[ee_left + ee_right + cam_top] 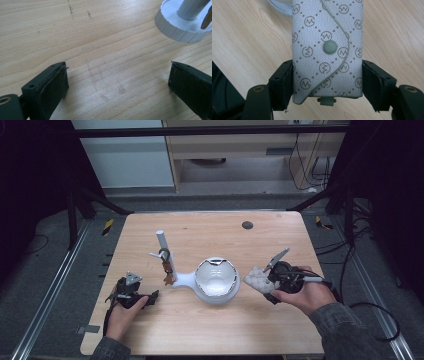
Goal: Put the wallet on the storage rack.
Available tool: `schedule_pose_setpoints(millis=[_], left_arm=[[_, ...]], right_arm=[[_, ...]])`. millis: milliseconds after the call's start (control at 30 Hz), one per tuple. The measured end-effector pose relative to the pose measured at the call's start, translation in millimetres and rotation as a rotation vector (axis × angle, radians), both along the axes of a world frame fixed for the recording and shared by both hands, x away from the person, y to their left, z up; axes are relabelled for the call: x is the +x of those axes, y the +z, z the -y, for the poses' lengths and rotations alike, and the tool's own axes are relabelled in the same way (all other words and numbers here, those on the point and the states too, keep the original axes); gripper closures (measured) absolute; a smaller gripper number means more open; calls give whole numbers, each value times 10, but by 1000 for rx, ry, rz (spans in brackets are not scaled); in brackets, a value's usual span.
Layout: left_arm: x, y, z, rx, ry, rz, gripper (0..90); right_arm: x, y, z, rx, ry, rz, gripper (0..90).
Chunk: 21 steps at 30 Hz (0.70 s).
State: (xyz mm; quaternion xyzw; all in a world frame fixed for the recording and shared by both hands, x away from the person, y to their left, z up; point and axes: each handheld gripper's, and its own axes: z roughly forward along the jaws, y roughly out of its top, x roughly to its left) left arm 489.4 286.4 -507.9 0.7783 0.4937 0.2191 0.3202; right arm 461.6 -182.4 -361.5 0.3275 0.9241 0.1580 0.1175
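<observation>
Jaws of your right gripper (327, 82) are clamped on both sides of a grey monogrammed snap pouch (327, 50), which you hold just right of the white bowl (216, 279) on the wooden worktop (210, 330). Your left gripper (117, 82) rests low at the worktop's near left with its jaws spread wide over bare wood, near the round white base of the upright post stand (165, 251).

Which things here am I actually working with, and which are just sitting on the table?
In hand, likely:
- patterned snap pouch, clamped in the right tool
- left tool, open, empty

Lying about, apparently:
- white stand with pole and hooks
- its bowl-shaped tray
- dark disc
</observation>
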Motion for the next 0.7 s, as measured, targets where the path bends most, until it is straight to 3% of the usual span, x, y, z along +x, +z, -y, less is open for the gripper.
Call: schedule_pose_setpoints(millis=[700], left_arm=[[1, -1, 1, -1, 1, 3, 19]], right_arm=[[-1, 280, -448, -21, 108, 28, 318]])
